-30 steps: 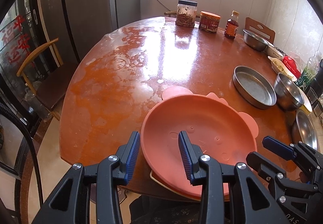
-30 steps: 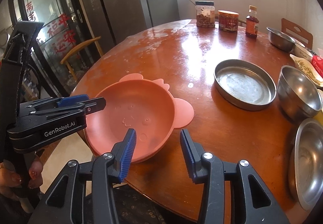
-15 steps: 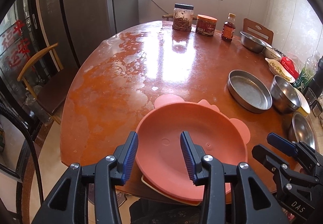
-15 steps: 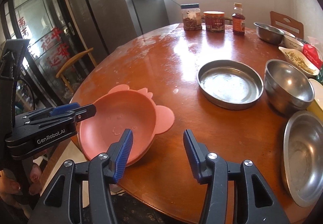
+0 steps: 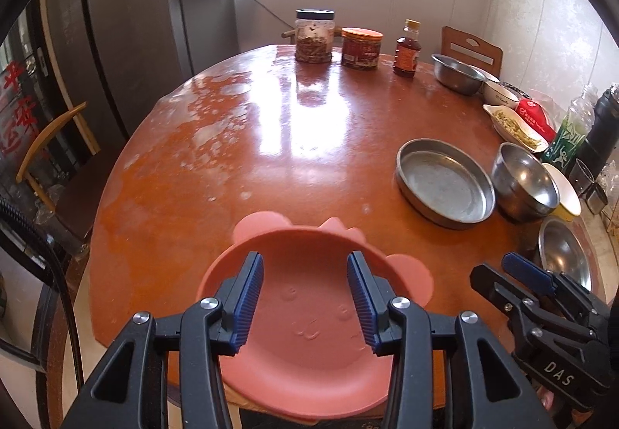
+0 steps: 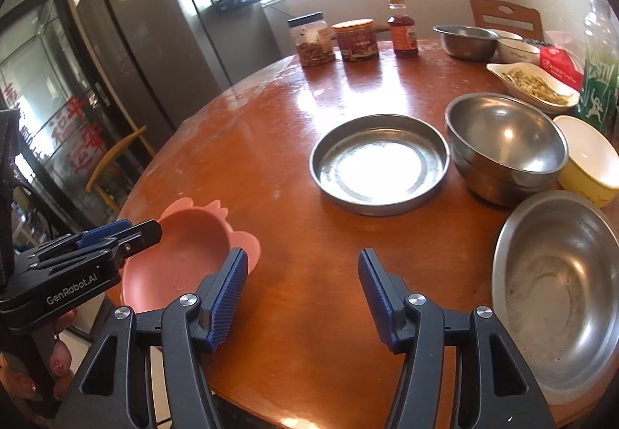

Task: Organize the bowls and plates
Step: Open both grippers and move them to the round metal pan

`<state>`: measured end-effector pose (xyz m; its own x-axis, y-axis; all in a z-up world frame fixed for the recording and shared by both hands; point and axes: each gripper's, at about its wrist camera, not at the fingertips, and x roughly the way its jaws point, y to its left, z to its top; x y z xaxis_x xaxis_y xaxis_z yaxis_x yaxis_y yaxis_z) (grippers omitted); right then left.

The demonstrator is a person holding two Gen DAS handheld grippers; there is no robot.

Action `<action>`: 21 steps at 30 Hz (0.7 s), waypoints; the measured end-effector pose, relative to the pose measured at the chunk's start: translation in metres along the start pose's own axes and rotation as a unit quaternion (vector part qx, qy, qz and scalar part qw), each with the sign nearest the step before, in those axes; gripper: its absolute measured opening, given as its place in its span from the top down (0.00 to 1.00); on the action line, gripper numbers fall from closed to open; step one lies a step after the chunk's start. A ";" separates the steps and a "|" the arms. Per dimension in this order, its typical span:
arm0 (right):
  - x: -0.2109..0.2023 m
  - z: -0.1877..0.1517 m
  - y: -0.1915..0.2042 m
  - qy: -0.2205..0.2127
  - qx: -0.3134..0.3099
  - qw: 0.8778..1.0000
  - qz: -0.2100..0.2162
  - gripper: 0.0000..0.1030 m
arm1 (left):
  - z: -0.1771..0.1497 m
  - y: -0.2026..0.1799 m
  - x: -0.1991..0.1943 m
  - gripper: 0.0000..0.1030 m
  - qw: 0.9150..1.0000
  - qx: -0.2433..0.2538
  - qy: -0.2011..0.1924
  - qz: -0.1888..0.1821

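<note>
- While the pink bowl [image 5: 309,344] sits at the table's [image 5: 271,142] near edge, our left gripper [image 5: 305,301] hovers over it, jaws apart, gripping nothing.
- Our right gripper [image 6: 301,301] has just been opening, nothing between its jaws.
- Steel pan [image 6: 381,163], steel bowls [image 6: 506,146] stand right.

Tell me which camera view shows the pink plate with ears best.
The left wrist view: the pink plate fills the foreground, with its ears and embossed face visible, overhanging the table edge. The right wrist view shows only part of it at lower left, partly hidden behind the left gripper.
</note>
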<state>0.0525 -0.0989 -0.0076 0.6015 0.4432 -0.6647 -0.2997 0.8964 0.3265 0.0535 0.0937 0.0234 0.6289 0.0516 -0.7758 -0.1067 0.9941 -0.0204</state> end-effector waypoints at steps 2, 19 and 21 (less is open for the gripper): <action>0.002 0.003 -0.006 0.000 0.015 1.000 -0.005 0.40 | 0.009 -0.010 0.003 0.56 1.000 0.010 -0.001 -0.008; 0.018 0.031 -0.040 0.005 0.080 0.996 -0.040 0.40 | 0.084 -0.074 0.081 0.56 0.992 0.072 0.081 -0.071; 0.020 0.032 -0.041 0.006 0.081 0.996 -0.042 0.40 | 0.086 -0.079 0.095 0.56 0.990 0.073 0.097 -0.070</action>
<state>0.1005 -0.1272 -0.0129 0.6106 0.3665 -0.7020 -0.1235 0.9197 0.3727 0.1879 0.0288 0.0055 0.4675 -0.0939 -0.8790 0.0926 0.9941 -0.0570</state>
